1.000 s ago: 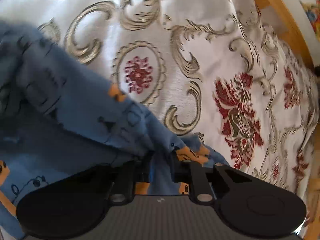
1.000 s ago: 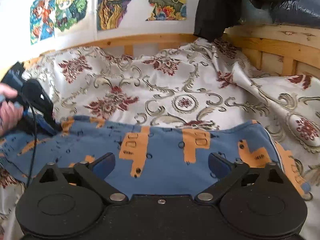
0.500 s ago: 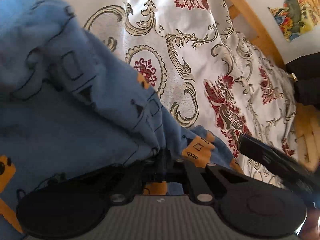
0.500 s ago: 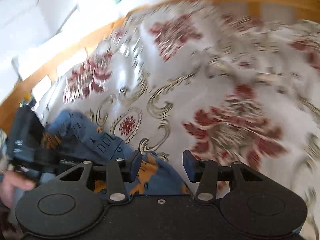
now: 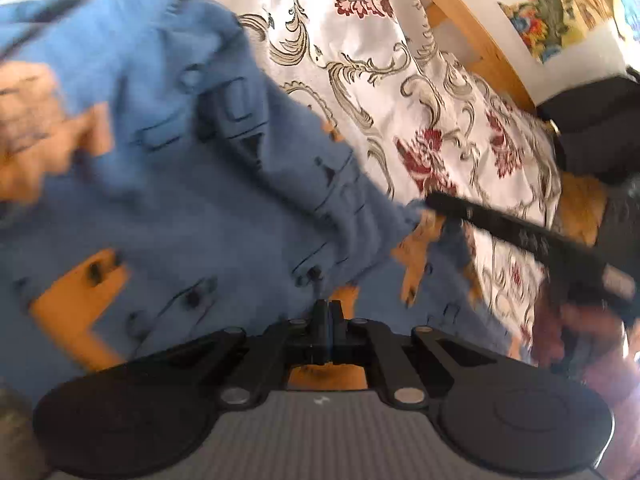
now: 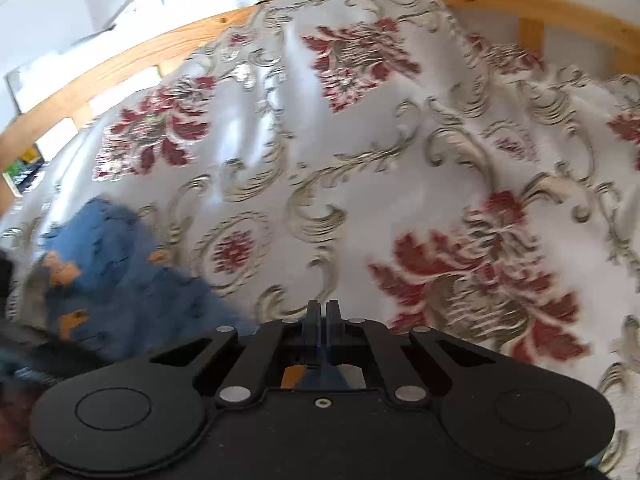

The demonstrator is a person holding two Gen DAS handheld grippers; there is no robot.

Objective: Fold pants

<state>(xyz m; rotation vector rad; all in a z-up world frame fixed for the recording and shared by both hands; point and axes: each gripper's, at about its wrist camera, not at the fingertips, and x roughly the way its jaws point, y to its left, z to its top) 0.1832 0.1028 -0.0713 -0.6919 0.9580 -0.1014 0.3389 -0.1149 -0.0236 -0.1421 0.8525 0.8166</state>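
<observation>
My left claw point(image 5: 328, 307) pinches the blue pants point(image 5: 192, 184) — they drape over the floral bedspread point(image 6: 360, 160); my right claw point(image 6: 321, 308) pinches their edge too.

I see a sunlit bed under a white bedspread point(image 6: 360, 184) with red flowers, a wooden bed rail point(image 6: 120, 64), and colourful pictures point(image 5: 560, 8) on white walls.
</observation>
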